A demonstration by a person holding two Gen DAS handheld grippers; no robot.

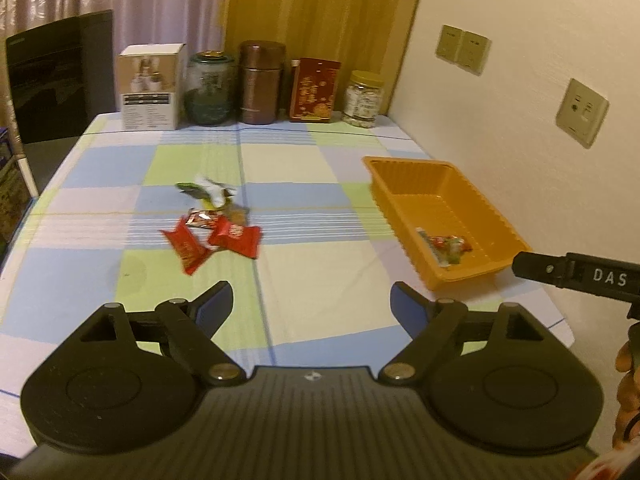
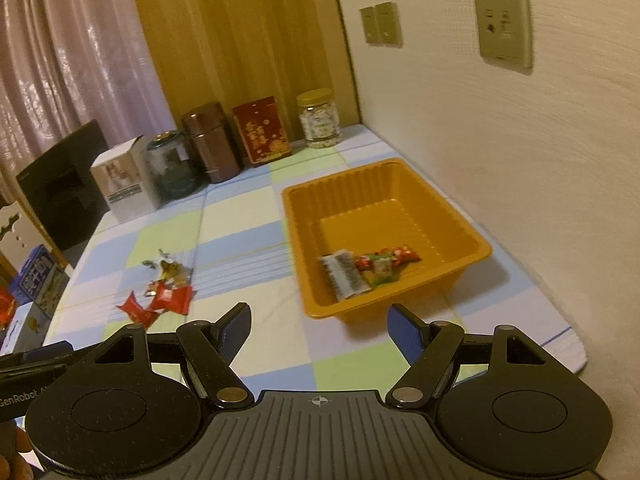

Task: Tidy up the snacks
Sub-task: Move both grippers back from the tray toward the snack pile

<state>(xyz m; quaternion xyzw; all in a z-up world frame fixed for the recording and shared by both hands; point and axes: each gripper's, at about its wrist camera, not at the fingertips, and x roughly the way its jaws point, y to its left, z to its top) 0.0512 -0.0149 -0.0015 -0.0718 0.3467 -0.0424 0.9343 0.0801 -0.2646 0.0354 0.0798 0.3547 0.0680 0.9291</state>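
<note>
An orange tray (image 1: 472, 216) (image 2: 304, 216) stands on the right side of the checked tablecloth, with a few wrapped snacks (image 2: 368, 266) (image 1: 446, 246) in its near corner. A loose pile of snacks (image 1: 212, 228) (image 2: 160, 292), red packets and a green-and-white wrapper, lies left of the tray. My left gripper (image 1: 312, 300) hovers open over the cloth, nearer than the pile, with nothing between its fingers. My right gripper (image 2: 320, 320) is open and empty too, just before the tray's near rim.
Along the far edge stand a white box (image 1: 150, 86), a green jar (image 1: 208, 88), a brown canister (image 1: 260, 80), a red tin (image 1: 314, 90) and a clear jar (image 1: 362, 98). A wall with sockets (image 2: 504, 28) runs close on the right. Boxes (image 2: 34, 280) sit off the left edge.
</note>
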